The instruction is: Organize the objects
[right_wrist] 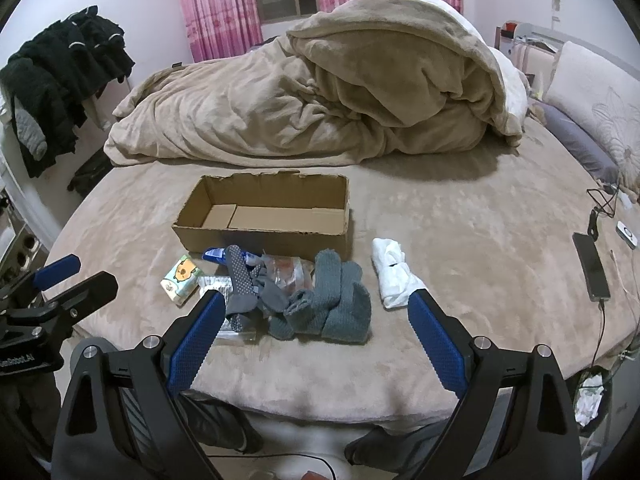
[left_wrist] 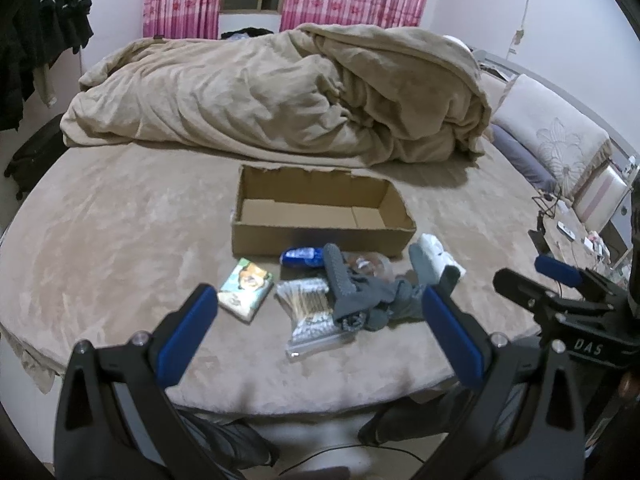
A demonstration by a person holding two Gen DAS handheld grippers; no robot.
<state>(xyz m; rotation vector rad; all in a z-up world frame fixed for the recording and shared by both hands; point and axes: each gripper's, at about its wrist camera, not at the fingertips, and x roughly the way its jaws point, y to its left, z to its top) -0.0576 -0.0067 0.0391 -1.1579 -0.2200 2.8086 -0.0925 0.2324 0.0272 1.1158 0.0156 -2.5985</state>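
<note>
Hovering over the near edge of the bed (right_wrist: 460,216), both the left gripper (left_wrist: 318,304) and right gripper (right_wrist: 316,308) have their fingers spread, holding nothing. Grey socks (right_wrist: 328,304), white socks (right_wrist: 394,270), a tissue pack (left_wrist: 245,289) and a blue tube (left_wrist: 302,257) lie before the open cardboard box (right_wrist: 264,236).

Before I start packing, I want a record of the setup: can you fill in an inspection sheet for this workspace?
Surface: bed, beige plush cover.
Job's things: cardboard box open, nothing inside; grey socks, white socks, tissue pack, blue tube, cotton swab bag in front of it.
Clutter: bunched duvet, phone.
Grippers: left gripper open, right gripper open, both holding nothing.
Cables: charging cable at the phone.
Surroundings: pink curtains, dark clothes.
</note>
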